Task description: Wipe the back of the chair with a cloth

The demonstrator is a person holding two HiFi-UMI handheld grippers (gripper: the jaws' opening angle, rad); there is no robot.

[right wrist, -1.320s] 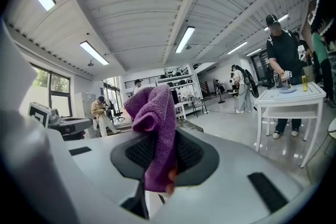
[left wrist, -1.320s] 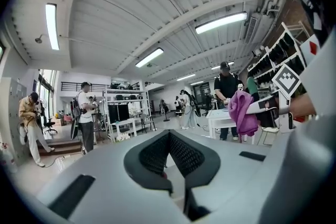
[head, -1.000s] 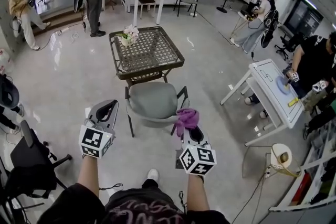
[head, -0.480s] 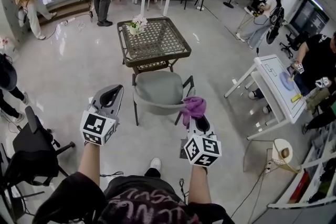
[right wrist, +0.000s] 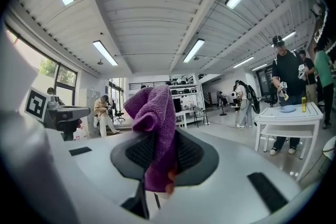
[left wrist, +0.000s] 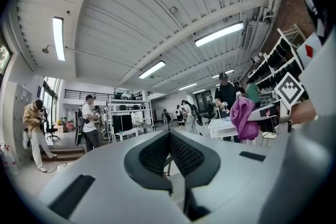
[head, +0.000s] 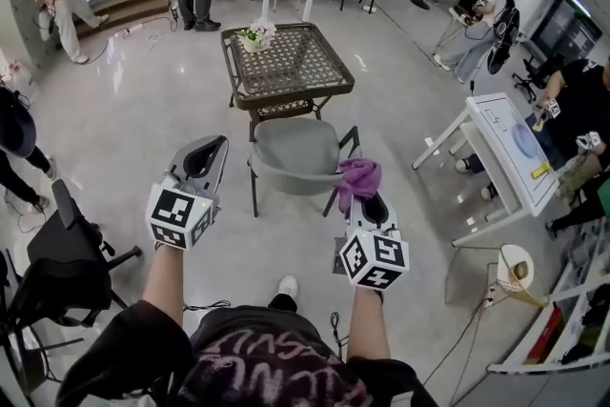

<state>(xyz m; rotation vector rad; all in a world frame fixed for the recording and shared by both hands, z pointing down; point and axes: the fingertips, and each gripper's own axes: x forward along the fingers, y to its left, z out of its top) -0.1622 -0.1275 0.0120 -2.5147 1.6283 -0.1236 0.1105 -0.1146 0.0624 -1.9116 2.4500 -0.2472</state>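
Presently catalogued, with places given from the chair [head: 295, 157]:

1. Cloth [head: 359, 176]. Purple with a towelling pile, bunched. It sits at the chair's near right corner, by the end of the chair back [head: 286, 188]. Whether it touches the frame or hangs just above it cannot be told. Handling, judged: light, soft and limp, with a grippy nap and nothing fragile about it. It is best pinched on a gathered fold, as it is now, so that a loose pad is left free for the wiping.

2. Right gripper [head: 363, 197]. On the near side of the chair's right corner. Its jaws are closed onto a fold of the cloth [right wrist: 155, 134], which stands up above the pads and trails below them.

3. Left gripper [head: 211, 151]. Off the chair's left side, near it but not touching. Its jaws meet with nothing between them [left wrist: 169, 152].

4. Chair. Grey moulded shell on thin dark legs, with a low curved back turned towards the person. Judged: stiff and smooth, an easy surface to wipe. The frame looks light enough to slide under a hard push, so moderate pressure suits it.

5. Wicker table [head: 286, 62]. Directly beyond the chair, on its far side.

Writing: no brand or label can be read on the cloth or the chair. Each gripper's marker cube [head: 376, 260] bears black-and-white square codes only. The print on the person's dark shirt [head: 257, 372] is illegible.
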